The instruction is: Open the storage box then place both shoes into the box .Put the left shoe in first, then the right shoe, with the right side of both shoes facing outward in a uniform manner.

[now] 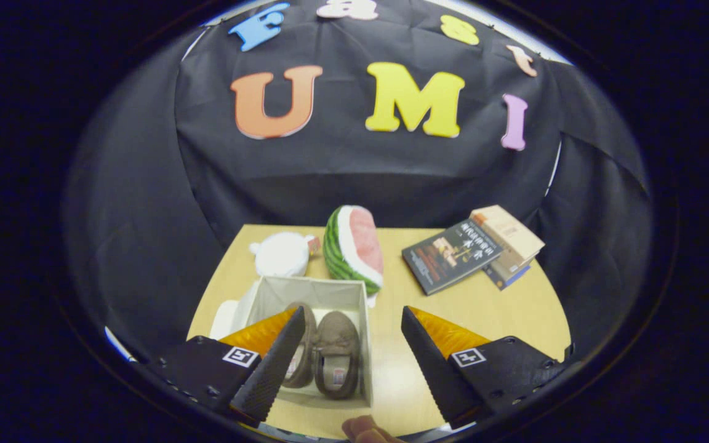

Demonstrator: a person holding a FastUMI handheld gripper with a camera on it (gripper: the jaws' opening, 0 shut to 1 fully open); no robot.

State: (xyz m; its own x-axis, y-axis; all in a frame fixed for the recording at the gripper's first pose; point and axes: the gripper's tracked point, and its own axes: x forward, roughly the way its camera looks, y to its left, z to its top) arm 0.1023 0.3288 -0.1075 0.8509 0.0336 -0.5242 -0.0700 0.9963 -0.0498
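Right now I count two brown suede slip-on shoes (324, 351), one white fabric storage box (305, 295), two books (474, 252), one plush watermelon slice (354, 246) and one white plush toy (282, 253). Both shoes lie side by side inside the open box, low in the frame, left of centre. My gripper (352, 341) hangs spread wide, gripping nothing; one finger overlaps the box, the other is over bare light wooden tabletop (514, 307). The toys sit beyond the box, the books at right, seemingly stacked. Black cloth walls surround the table. A fingertip (364, 429) shows at the bottom.
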